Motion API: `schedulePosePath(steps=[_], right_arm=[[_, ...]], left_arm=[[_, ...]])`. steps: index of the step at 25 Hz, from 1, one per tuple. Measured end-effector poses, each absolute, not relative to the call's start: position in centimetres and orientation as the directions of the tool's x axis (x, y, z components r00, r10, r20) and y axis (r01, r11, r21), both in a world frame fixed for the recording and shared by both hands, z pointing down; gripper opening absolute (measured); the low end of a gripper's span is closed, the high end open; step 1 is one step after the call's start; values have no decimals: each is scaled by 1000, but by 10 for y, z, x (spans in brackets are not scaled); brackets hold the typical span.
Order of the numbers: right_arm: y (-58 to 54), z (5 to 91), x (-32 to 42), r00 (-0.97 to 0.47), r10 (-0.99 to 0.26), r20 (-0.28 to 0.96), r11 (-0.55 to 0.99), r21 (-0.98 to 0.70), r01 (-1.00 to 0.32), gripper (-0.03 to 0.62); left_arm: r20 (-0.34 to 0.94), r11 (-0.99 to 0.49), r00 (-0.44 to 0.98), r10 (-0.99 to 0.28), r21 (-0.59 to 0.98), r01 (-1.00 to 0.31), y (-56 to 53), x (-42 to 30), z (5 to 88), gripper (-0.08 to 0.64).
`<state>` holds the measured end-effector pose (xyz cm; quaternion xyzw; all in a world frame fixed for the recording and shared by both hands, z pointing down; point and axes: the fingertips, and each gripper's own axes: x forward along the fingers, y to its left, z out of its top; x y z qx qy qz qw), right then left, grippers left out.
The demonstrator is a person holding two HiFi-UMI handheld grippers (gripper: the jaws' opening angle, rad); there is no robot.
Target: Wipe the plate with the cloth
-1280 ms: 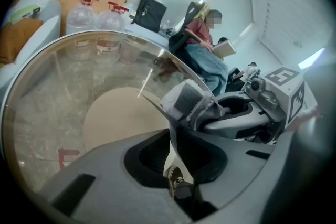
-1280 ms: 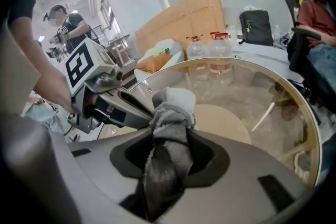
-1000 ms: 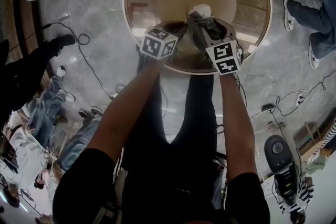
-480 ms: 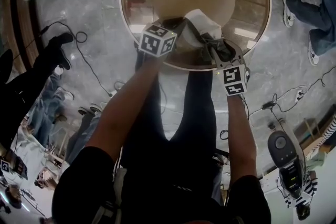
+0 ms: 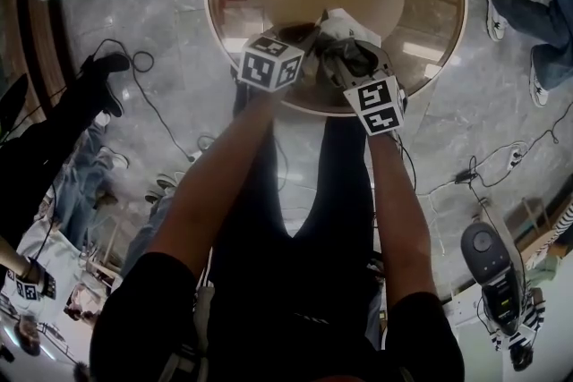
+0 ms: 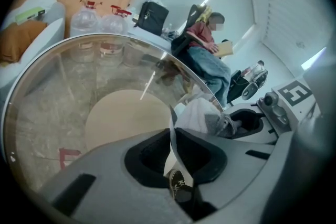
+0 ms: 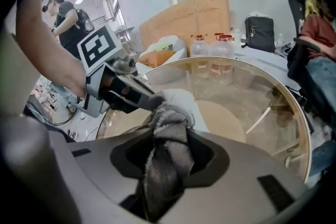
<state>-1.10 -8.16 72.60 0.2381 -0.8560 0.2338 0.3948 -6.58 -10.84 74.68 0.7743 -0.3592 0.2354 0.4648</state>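
Grey cloth [image 7: 167, 165]: your right gripper [image 7: 169, 136] clamped it in a bunch, ready to rub.
Plate [image 6: 180, 113]: your left gripper [image 6: 173, 152] pinched its rim, likely to steady it; the cloth touched its face.

Over the table [image 5: 235, 4], cloth [image 6: 199, 115] sits right of plate [image 6: 171, 128].

You've got two water jugs [image 6: 84, 22] and a black bag [image 6: 152, 17] beyond the glass counter [image 6: 42, 113], and a seated person [image 6: 202, 42] beside it.
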Motion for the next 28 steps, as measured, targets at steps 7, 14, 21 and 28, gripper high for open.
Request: schedulePosePath(steps=[7,14,21,28], right_arm=[[-130,728,-3,-556,-276,784,767,-169,-619,142],[-108,720,63,-497,-303,813,722,-145,-677,141],[-47,722,49,-533,-228,815,733,-217,-645,141],[-59,729,-10,-581,-198,789,760,-251,-599,141]], left_arm=[[702,-327,633,-327,545,-772,-110,-61,752,38],[704,-333,625,-338,532,-779,-110,-61,752,38],[703,-312,619,-349,536,-784,-110,-62,754,38],[700,-298,623,-350,547,-782,-111,-60,751,38]])
